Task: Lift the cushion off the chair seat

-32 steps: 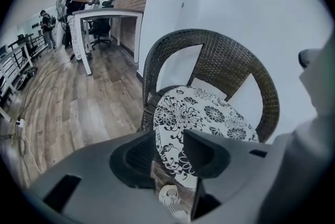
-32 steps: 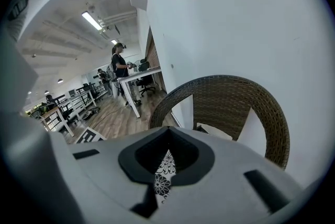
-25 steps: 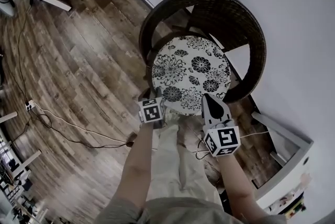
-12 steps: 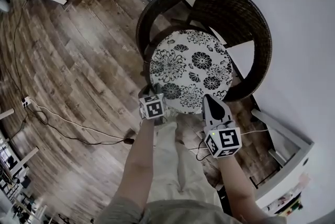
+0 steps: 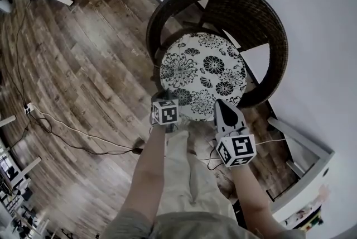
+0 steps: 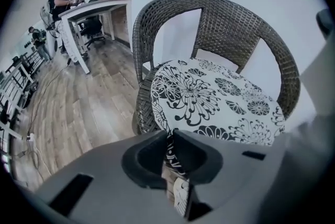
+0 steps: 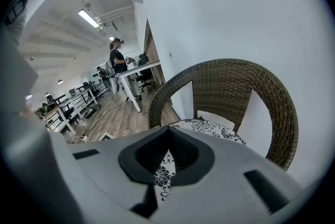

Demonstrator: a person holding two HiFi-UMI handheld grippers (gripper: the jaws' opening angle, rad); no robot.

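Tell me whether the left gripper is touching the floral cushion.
Touching. The left gripper has just been closing its jaws, and its own view shows them pinching the floral cushion at its near edge.

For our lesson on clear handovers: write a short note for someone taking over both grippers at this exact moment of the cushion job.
Left gripper: jaws have just been closing and now pinch the front edge of the cushion.
Right gripper: shut on the same front edge, further to the right.
Cushion: lying flat on the wicker chair.
Done: both grips taken.
Left to do: raise both grippers together so the cushion comes off the chair.
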